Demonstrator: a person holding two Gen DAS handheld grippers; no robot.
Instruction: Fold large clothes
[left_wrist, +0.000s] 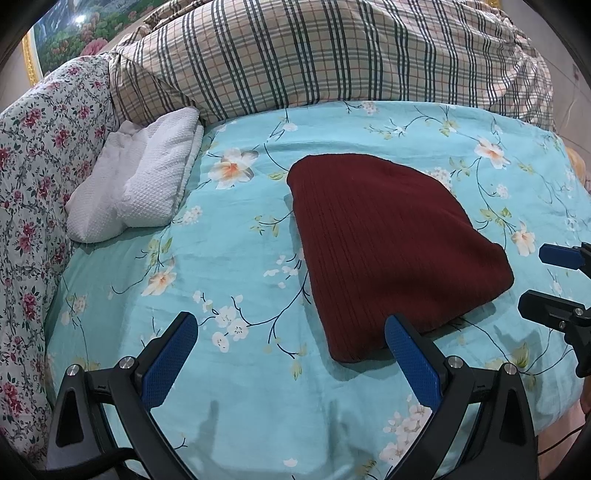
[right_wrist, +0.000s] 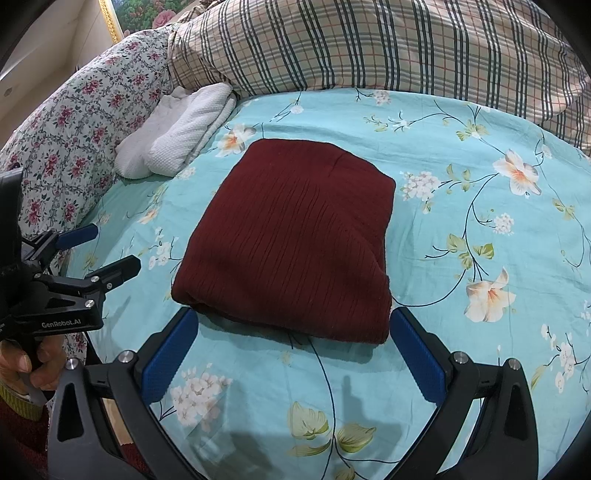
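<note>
A dark red ribbed knit garment (left_wrist: 391, 251) lies folded into a compact rectangle on the light blue floral bedsheet (left_wrist: 229, 266). It also shows in the right wrist view (right_wrist: 291, 240). My left gripper (left_wrist: 291, 339) is open and empty, just in front of the garment's near left corner. My right gripper (right_wrist: 293, 338) is open and empty, its blue pads either side of the garment's near edge, holding nothing. The right gripper shows at the right edge of the left wrist view (left_wrist: 546, 280). The left gripper shows at the left in the right wrist view (right_wrist: 99, 251).
A folded white textured cloth (left_wrist: 136, 184) lies at the far left of the bed. A plaid duvet (left_wrist: 314, 55) is piled along the back. A pink floral quilt (left_wrist: 33, 177) runs along the left side. A framed flower picture (left_wrist: 74, 33) hangs behind.
</note>
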